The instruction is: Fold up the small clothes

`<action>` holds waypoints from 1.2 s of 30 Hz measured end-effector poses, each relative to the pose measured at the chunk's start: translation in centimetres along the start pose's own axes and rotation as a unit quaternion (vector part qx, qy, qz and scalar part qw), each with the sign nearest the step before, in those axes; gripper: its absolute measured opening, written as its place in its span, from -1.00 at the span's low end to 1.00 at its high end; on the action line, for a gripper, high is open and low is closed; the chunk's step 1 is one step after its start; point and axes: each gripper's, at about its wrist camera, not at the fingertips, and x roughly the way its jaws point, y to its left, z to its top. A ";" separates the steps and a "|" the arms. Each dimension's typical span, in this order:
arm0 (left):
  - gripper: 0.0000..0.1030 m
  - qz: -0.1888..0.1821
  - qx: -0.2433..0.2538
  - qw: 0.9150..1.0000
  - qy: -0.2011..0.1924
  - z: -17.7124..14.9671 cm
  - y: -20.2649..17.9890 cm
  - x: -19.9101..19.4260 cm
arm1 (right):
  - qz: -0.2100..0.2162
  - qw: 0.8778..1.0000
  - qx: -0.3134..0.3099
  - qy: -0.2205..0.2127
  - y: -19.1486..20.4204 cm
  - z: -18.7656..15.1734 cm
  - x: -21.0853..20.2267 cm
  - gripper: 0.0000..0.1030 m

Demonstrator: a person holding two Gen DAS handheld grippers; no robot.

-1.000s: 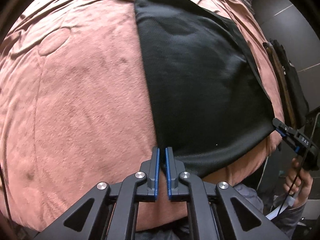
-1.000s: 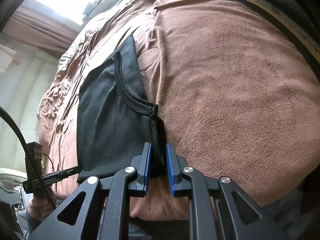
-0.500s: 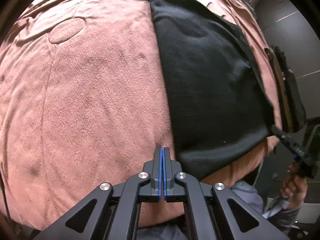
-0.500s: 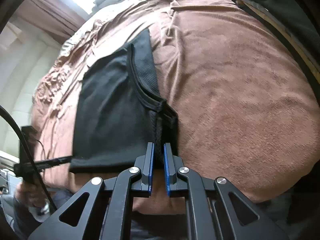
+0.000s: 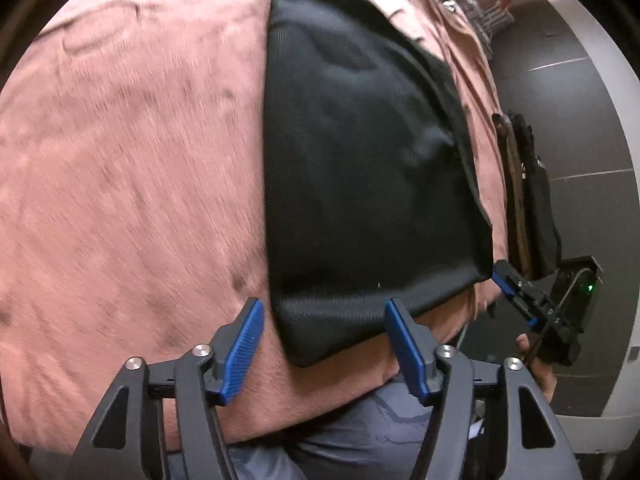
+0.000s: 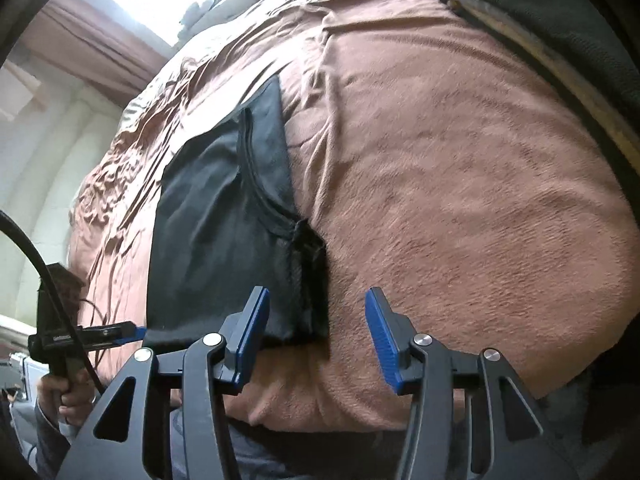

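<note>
A black garment (image 5: 368, 168) lies folded flat on the pink-brown blanket (image 5: 128, 184), its near edge at the bed's front. My left gripper (image 5: 324, 344) is open, its jaws standing either side of the garment's near left corner, holding nothing. In the right wrist view the same garment (image 6: 216, 248) shows its seamed armhole edge and near right corner. My right gripper (image 6: 316, 336) is open and empty, just in front of that corner. Each gripper shows in the other's view: the right one (image 5: 520, 292), the left one (image 6: 108, 334).
Dark folded clothes (image 5: 536, 200) lie stacked at the bed's right edge, also seen in the right wrist view (image 6: 560, 20). The blanket (image 6: 460, 184) spreads wide to the garment's sides. The person's legs in grey trousers (image 5: 360, 432) stand at the bed's front edge.
Both grippers have opened and let go of the garment's near corners. The garment now lies flat on the blanket.
</note>
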 end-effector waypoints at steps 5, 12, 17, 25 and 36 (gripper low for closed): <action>-0.19 -0.006 -0.025 1.000 0.002 -0.3 0.4 0.3 | 0.003 1.000 0.009 0.024 -0.4 -0.1 1.8 -0.62; -0.82 -0.019 -0.031 0.999 0.002 -0.8 1.3 -0.2 | 0.010 1.000 0.018 0.021 -0.2 0.1 1.7 -0.82; -0.84 -0.008 -0.005 1.000 -0.007 -0.6 1.2 -1.9 | 0.025 0.999 0.004 0.029 0.5 -0.5 1.3 -0.83; -0.84 0.006 -0.002 1.000 -0.005 -1.2 3.0 -3.1 | 0.049 0.996 -0.033 0.072 2.1 -1.6 3.3 -0.84; -0.62 0.010 -0.010 1.000 -0.006 -1.4 3.7 -3.7 | 0.092 0.996 0.002 0.018 -0.9 1.2 2.1 -0.05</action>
